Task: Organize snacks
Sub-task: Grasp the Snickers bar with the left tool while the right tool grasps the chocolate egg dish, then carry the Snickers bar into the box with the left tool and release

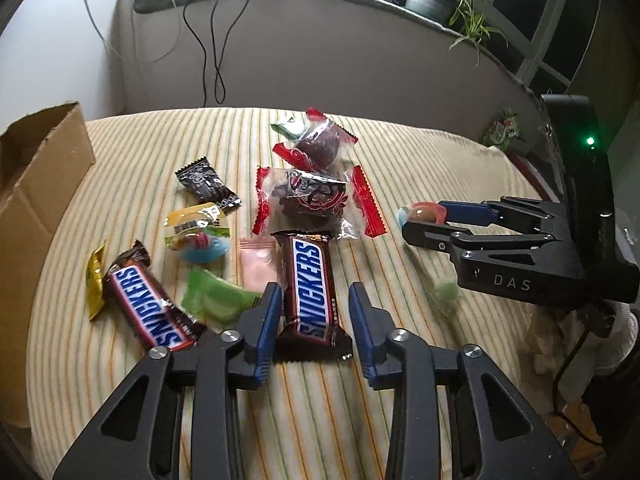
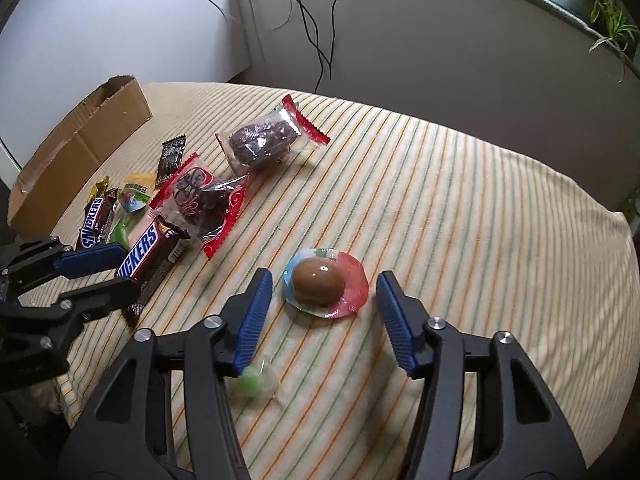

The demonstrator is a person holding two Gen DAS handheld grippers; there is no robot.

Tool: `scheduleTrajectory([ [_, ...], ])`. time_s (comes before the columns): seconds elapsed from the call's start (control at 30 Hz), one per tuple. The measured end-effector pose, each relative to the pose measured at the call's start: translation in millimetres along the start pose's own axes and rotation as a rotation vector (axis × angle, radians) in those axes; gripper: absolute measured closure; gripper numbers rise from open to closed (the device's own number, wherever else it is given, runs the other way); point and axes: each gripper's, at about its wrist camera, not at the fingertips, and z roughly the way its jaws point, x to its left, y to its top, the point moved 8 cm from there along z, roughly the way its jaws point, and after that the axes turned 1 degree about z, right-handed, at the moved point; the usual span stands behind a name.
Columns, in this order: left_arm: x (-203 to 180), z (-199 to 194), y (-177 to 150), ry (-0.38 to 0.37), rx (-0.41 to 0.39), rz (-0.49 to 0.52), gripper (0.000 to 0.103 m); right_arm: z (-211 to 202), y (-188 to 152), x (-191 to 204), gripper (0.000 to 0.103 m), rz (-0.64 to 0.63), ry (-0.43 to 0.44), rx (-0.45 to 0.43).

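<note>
Snacks lie on a striped cloth [image 1: 400,152]. My left gripper [image 1: 314,312] is open, its fingers on either side of a Snickers bar [image 1: 310,288] lying flat; the bar also shows in the right wrist view [image 2: 154,258]. A second Snickers bar [image 1: 150,308] lies to its left. My right gripper [image 2: 324,292] is open around a chocolate egg candy [image 2: 325,286] in a red-and-blue clear shell, also seen in the left wrist view [image 1: 420,213]. Two clear red-edged packets of dark sweets [image 1: 310,196] [image 1: 320,142] lie behind the bar.
An open cardboard box [image 1: 36,196] stands at the left edge. Small candies lie around: black wrapper [image 1: 208,186], yellow-green jelly cup [image 1: 198,232], pink packet [image 1: 256,266], green candies [image 1: 216,300] [image 2: 256,384]. A wall with cables and a plant ledge are behind.
</note>
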Motion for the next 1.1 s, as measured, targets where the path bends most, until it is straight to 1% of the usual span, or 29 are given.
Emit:
scheduleTrajectory([
  [0.07, 1.8, 3.7, -0.2, 0.014, 0.007, 0.003, 0.075, 1.7, 0.1, 2.4, 0.051, -0.008, -0.001, 0.000],
  [0.17, 2.2, 5.2, -0.4, 0.014, 0.007, 0.007, 0.076, 1.8, -0.7, 5.5, 0.059, -0.017, -0.001, 0.003],
  [0.3, -0.8, 8.2, 1.8, 0.023, 0.000, 0.021, 0.076, 1.7, -1.7, 5.7, 0.062, -0.019, -0.002, 0.003],
  [0.43, 0.0, 5.8, 2.6, 0.008, -0.008, 0.006, 0.076, 0.1, -1.7, 4.8, 0.064, -0.006, 0.008, 0.004],
  [0.67, 0.0, -7.5, 1.8, -0.009, -0.035, 0.000, 0.076, -6.0, -0.7, 5.6, 0.065, 0.000, 0.005, -0.008],
  [0.83, 3.1, -21.5, 4.4, -0.020, -0.061, -0.006, 0.076, -19.5, 1.9, 5.9, 0.065, 0.007, 0.004, -0.030],
  [0.97, 8.8, -36.9, 10.6, -0.020, -0.096, -0.013, 0.076, -32.7, 9.6, 14.3, 0.065, -0.007, 0.011, -0.055],
  [1.1, 20.2, -52.7, 15.9, -0.010, -0.129, -0.025, 0.076, -44.2, 21.9, 32.0, 0.066, -0.034, 0.026, -0.083],
])
